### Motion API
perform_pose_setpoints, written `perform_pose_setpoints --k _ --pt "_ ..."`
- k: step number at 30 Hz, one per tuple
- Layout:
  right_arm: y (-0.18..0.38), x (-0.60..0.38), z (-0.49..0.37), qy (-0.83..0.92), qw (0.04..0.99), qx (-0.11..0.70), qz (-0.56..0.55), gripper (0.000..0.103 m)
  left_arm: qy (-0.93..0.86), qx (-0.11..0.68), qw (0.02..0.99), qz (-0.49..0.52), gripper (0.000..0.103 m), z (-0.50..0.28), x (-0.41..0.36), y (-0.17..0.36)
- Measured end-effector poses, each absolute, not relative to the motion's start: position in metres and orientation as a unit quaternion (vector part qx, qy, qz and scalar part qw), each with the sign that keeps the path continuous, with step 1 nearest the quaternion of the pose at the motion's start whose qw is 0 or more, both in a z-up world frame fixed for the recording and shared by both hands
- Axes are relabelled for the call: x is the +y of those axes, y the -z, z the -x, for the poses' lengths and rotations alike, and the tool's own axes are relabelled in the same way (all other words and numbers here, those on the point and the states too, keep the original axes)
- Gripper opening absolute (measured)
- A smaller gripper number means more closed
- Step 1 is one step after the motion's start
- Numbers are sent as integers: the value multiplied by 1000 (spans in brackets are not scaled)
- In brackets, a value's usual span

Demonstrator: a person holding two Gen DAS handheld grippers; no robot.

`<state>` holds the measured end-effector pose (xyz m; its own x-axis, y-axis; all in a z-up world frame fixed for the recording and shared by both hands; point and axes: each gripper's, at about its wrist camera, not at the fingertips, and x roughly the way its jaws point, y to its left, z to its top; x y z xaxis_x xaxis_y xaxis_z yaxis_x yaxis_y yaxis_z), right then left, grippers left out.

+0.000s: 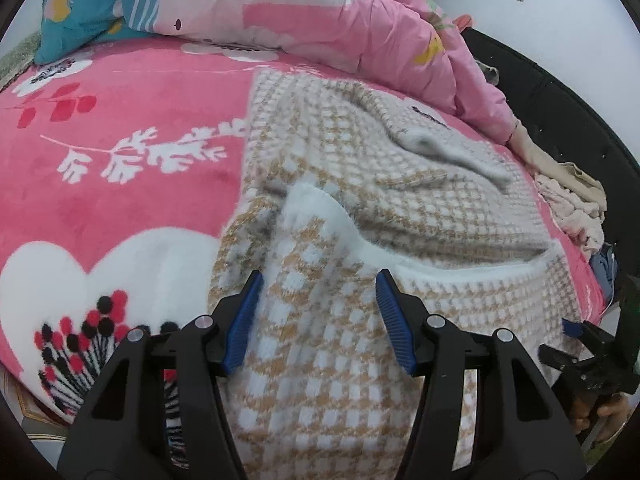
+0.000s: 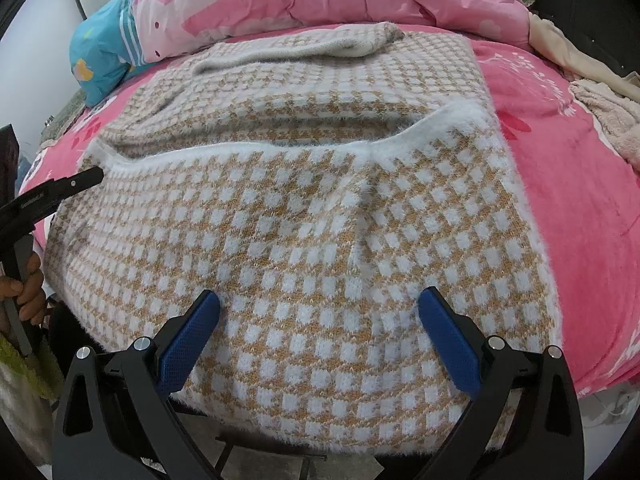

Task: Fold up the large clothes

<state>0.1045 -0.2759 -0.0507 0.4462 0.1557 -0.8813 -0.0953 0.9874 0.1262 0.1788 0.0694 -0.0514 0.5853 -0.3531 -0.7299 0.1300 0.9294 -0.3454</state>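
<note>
Pads (image 1: 245, 316) of the left gripper (image 1: 320, 300) are seen standing apart, with a raised fold of the sweater (image 1: 340, 360) between them. Whether the fold is squeezed cannot be told, since the cloth is blurred by the left pad and a gap is seen by the right one. The right gripper (image 2: 320, 320) is held wide, released, with nothing gripped. Its blue pads (image 2: 450, 344) are seen just over the near edge of the sweater (image 2: 300, 220).

The sweater is knitted in tan and white checks with a fluffy white trim (image 2: 280, 148). It is spread flat over the near part of the bed (image 2: 580, 200), reaching the near edge. Part of it is folded over, so that the trim runs across the middle.

The bed is covered with a pink blanket (image 1: 140, 100) printed with white flowers. A pink quilt (image 1: 340, 12) is piled at the far edge, with a blue pillow (image 1: 80, 8) at the far left corner. Pale clothes (image 1: 572, 200) are heaped along the right edge.

A hand (image 2: 28, 292) is seen around the left gripper's handle at the left side of the right view.
</note>
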Motion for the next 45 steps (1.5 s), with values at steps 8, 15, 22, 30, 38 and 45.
perform_pose_setpoints --k 8,15,22,30,38,45 --pt "51 -275 -103 -75 851 520 -26 97 179 424 883 96 51 -161 55 37" --pt "51 -275 -104 -75 851 520 -26 97 105 471 874 60 51 -170 50 53" --pt "50 -275 -103 -81 851 519 -23 97 60 470 881 7 53 -168 30 55" --pt "29 -295 -94 -90 867 489 -27 97 43 458 888 9 53 -161 28 54" --pt "-9 -367 -122 -58 885 450 -107 95 33 454 890 16 53 -158 28 54" --pt "-5 -376 -157 -70 877 458 -127 89 33 454 890 22 53 -159 30 55"
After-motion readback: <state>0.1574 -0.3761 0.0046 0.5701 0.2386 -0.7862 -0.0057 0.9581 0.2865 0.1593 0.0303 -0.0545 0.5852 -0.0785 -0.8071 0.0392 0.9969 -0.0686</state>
